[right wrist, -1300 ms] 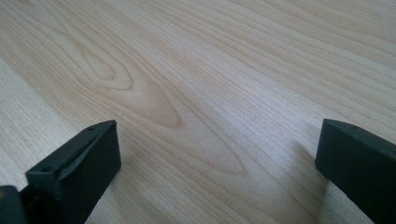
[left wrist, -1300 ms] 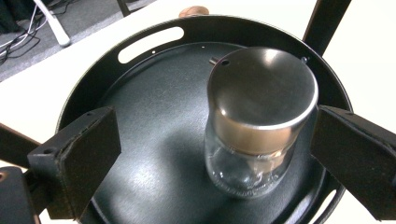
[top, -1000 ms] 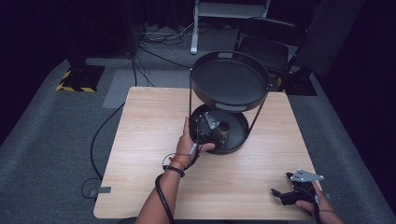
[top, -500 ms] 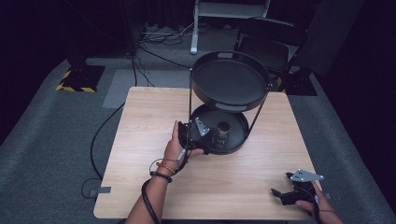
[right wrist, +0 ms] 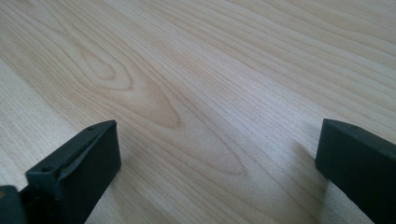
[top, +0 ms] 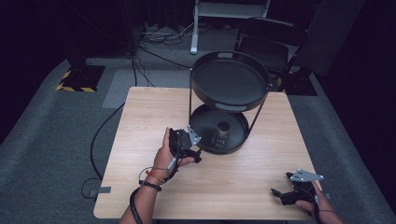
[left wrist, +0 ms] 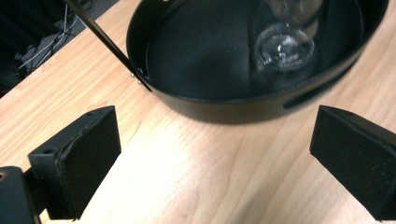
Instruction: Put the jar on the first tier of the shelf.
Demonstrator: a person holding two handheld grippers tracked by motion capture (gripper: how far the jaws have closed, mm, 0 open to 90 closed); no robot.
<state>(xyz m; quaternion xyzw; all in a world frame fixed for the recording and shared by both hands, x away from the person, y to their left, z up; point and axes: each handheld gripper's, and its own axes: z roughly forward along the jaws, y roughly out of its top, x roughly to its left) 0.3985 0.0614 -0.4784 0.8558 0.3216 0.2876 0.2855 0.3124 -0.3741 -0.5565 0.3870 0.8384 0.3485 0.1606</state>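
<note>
A black two-tier stand sits at the table's far middle, with an upper tray over a lower tray. A clear glass stands upright in the lower tray; in the left gripper view the glass is blurred. My left gripper hovers just outside the lower tray's near-left rim, open and holding nothing. My right gripper rests low at the table's near right, open over bare wood.
The wooden table has free room on its left half and along the front. A thin stand leg rises at the tray's left. Cables trail over the grey floor on the left. A dark chair stands behind the table.
My left gripper has drawn back out of the lower tray toward the near left, leaving the glass standing in it. The right gripper has not moved.
</note>
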